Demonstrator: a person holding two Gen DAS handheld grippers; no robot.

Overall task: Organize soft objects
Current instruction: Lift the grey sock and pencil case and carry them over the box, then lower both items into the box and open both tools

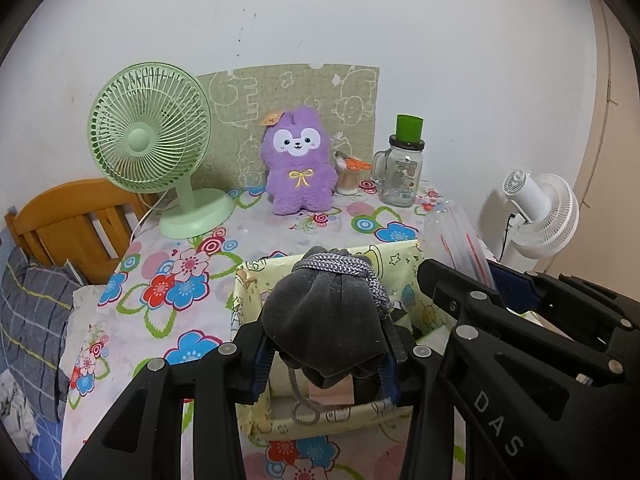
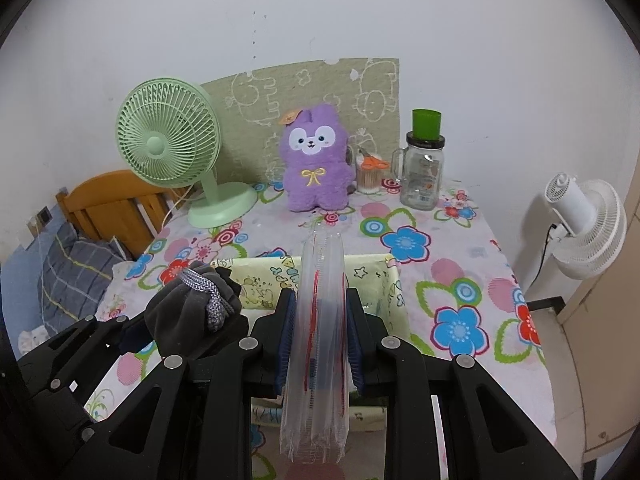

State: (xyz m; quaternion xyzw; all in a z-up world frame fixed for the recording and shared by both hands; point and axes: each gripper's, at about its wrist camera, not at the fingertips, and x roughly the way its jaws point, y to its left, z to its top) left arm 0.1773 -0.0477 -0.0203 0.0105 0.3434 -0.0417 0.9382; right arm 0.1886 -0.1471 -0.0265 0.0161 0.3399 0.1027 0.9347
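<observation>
My left gripper (image 1: 326, 354) is shut on a dark grey drawstring pouch (image 1: 326, 320) with a grey braided cord, held over a pale yellow fabric storage box (image 1: 248, 280). The pouch also shows in the right wrist view (image 2: 192, 312), left of the box (image 2: 264, 276). My right gripper (image 2: 320, 340) is shut on a stack of clear plastic zip bags (image 2: 320, 340) with red seal lines, held upright over the box. The bags also show in the left wrist view (image 1: 456, 236), with the right gripper's black body beside them. A purple plush toy (image 1: 298, 162) sits at the back of the table (image 2: 314, 156).
The floral-cloth table (image 1: 192, 264) carries a green desk fan (image 1: 150, 140), a glass mug jar with a green cup (image 1: 402, 168) and a cotton-swab cup with orange scissors (image 1: 348, 174). A wooden bed headboard (image 1: 68, 220) is left, a white fan (image 2: 580, 224) right.
</observation>
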